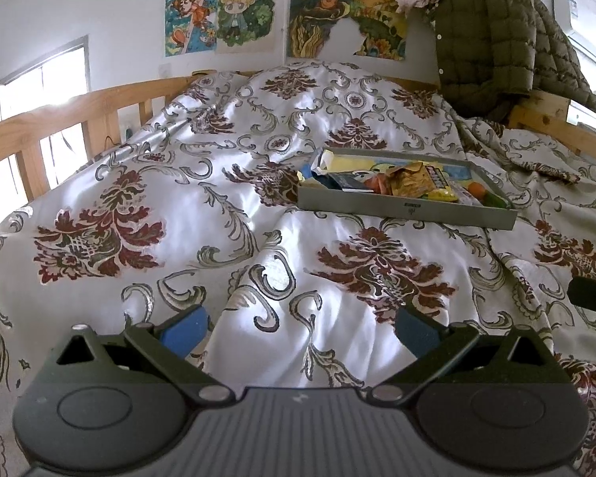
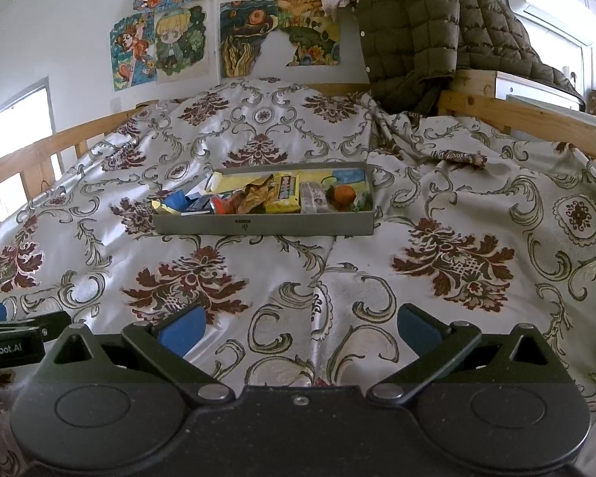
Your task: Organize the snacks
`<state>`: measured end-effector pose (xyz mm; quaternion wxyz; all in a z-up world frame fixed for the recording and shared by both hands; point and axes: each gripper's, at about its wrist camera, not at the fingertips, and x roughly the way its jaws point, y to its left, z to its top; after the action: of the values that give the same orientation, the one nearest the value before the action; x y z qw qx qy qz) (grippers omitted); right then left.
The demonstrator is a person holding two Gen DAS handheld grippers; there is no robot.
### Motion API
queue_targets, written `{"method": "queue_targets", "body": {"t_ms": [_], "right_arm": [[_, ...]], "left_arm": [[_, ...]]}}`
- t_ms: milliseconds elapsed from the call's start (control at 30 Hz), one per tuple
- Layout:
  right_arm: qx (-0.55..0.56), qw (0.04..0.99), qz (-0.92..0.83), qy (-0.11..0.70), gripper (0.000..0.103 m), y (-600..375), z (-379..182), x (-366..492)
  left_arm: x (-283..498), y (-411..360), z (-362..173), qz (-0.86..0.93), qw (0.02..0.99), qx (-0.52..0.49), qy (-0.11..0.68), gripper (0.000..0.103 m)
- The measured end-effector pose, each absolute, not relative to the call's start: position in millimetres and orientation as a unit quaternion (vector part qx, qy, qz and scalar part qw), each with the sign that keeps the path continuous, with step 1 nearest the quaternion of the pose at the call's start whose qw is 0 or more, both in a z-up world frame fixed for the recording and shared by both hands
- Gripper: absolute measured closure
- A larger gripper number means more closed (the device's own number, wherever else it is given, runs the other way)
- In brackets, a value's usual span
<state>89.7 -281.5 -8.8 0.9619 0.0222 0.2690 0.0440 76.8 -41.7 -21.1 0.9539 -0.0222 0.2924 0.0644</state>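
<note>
A shallow grey tray point(image 1: 409, 210) point(image 2: 264, 225) lies on the patterned bedspread, ahead of both grippers. It holds several snacks: a yellow packet point(image 2: 284, 194) point(image 1: 437, 189), crumpled gold wrappers point(image 2: 254, 194), a blue packet point(image 2: 178, 200), a small orange fruit point(image 2: 343, 194) point(image 1: 476, 189) and a silver pack point(image 2: 312, 196). My left gripper point(image 1: 300, 328) is open and empty, low over the bedspread, with the tray far ahead to its right. My right gripper point(image 2: 300, 328) is open and empty, with the tray straight ahead and slightly left.
The floral bedspread point(image 1: 178, 218) lies in folds over a bed with wooden rails point(image 1: 59, 119) point(image 2: 528, 115). An olive quilted jacket point(image 1: 496, 39) point(image 2: 417, 28) hangs at the far right corner. Posters point(image 2: 178, 39) cover the wall. The left gripper's body point(image 2: 12, 338) shows at the right view's left edge.
</note>
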Motion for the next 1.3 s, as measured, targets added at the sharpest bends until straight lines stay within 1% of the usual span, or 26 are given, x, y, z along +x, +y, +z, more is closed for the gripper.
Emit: {"method": "queue_targets", "body": {"t_ms": [1300], "right_arm": [[0.022,0.961,0.044,0.271,0.001,-282.5,-7.8,89.9]], "left_arm": [[77.4,-39.6,-26.8,0.072,0.948,-0.019,0.308,0.0]]}}
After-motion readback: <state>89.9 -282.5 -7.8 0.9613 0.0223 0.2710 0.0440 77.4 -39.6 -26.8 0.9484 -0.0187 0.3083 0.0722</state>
